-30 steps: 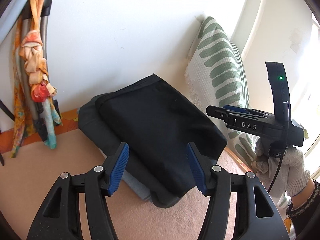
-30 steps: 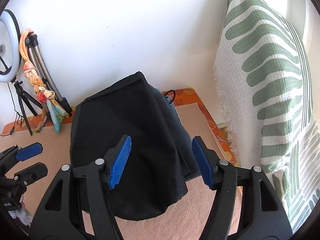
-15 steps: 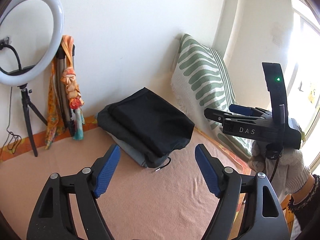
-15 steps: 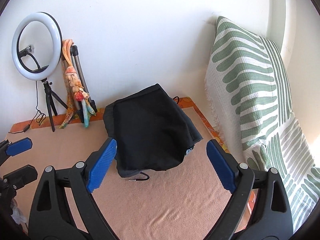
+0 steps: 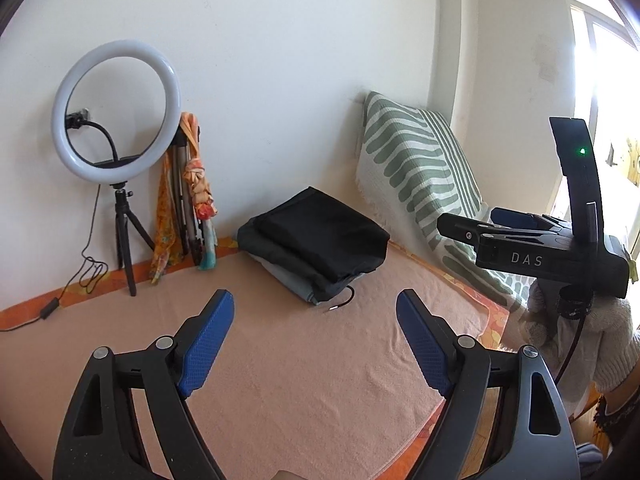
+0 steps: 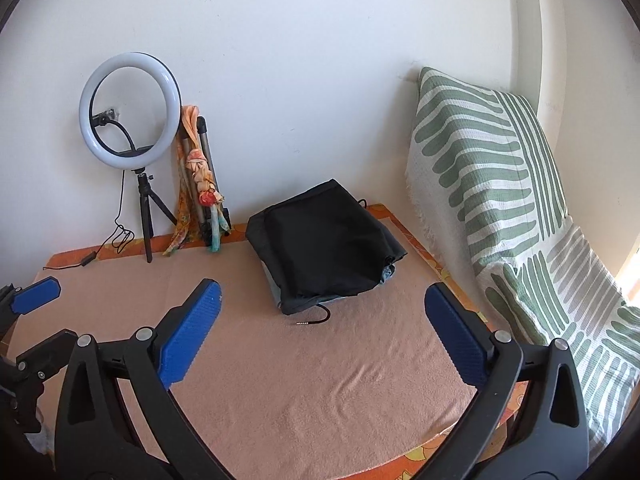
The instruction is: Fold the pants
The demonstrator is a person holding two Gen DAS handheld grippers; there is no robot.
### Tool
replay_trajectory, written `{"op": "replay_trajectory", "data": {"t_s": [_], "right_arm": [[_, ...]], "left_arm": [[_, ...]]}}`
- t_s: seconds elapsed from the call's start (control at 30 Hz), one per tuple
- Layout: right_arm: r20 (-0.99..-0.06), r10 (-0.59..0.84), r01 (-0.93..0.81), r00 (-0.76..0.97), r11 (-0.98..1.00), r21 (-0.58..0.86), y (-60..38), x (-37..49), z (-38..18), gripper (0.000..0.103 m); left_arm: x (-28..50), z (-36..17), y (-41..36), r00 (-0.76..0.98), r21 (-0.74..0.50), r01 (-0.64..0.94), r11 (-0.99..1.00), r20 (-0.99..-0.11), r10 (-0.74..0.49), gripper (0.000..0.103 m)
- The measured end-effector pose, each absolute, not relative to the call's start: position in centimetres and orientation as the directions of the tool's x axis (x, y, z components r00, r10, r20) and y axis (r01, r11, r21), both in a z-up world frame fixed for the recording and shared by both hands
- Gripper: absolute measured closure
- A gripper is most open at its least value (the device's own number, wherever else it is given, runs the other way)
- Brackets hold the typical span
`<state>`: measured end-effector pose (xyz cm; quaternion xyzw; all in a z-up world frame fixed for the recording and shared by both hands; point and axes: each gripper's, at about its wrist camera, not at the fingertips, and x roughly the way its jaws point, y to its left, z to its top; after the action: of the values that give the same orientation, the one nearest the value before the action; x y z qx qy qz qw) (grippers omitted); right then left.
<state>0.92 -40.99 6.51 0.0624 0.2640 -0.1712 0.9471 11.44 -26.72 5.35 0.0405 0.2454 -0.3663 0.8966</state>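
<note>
Both jaws are spreading wide, holding nothing. The folded pants (image 6: 324, 240) are sitting near the ring light (image 6: 130, 110). Better leaving the neat pile alone.

Ring light (image 6: 130, 111) on small tripod (image 6: 145, 216) against white wall (image 6: 300, 60), orange scarf (image 6: 200, 184) tied round folded tripod beside it, green-striped cushion (image 6: 488, 168) leaning at right, peach towel (image 6: 304, 380) spread over orange patterned mat (image 5: 120, 280)

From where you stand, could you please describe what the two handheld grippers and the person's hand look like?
Both grippers, left and right, are black plastic with silver pivot screws and ribbed blue pads. The right one's body is marked "DAS", with an upright black fin showing a green light and a thin black cable below. A white knit glove covers the hand holding it.
</note>
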Motion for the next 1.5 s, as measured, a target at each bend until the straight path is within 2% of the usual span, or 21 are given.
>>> {"op": "replay_trajectory", "data": {"t_s": [0.27,0.67,0.83,0.9,1.5], "right_arm": [[-0.521,-0.294,0.367,0.801,0.929,0.041,-39.4,-2.4,4.5,0.000],[-0.550,-0.288,0.382,0.784,0.922,0.061,-39.2,-2.8,0.5,0.000],[-0.552,-0.290,0.388,0.782,0.919,0.068,-39.5,-2.9,-0.3,0.000],[-0.547,-0.305,0.397,0.780,0.916,0.055,-39.6,-3.0,-0.3,0.000],[-0.521,-0.359,0.425,0.774,0.905,0.008,-39.1,-3.1,-0.4,0.000]], "left_arm": [[8.6,3.8,-24.5,0.655,-0.085,0.642,0.762,-0.455,-0.603,0.020],[7.4,2.1,-23.6,0.684,-0.043,0.634,0.772,-0.435,-0.585,0.019],[7.0,1.6,-23.4,0.695,-0.036,0.629,0.776,-0.421,-0.583,0.013],[7.0,1.4,-23.4,0.694,-0.035,0.626,0.779,-0.431,-0.577,0.004],[6.9,1.4,-22.7,0.707,-0.033,0.608,0.793,-0.430,-0.561,0.001]]}}
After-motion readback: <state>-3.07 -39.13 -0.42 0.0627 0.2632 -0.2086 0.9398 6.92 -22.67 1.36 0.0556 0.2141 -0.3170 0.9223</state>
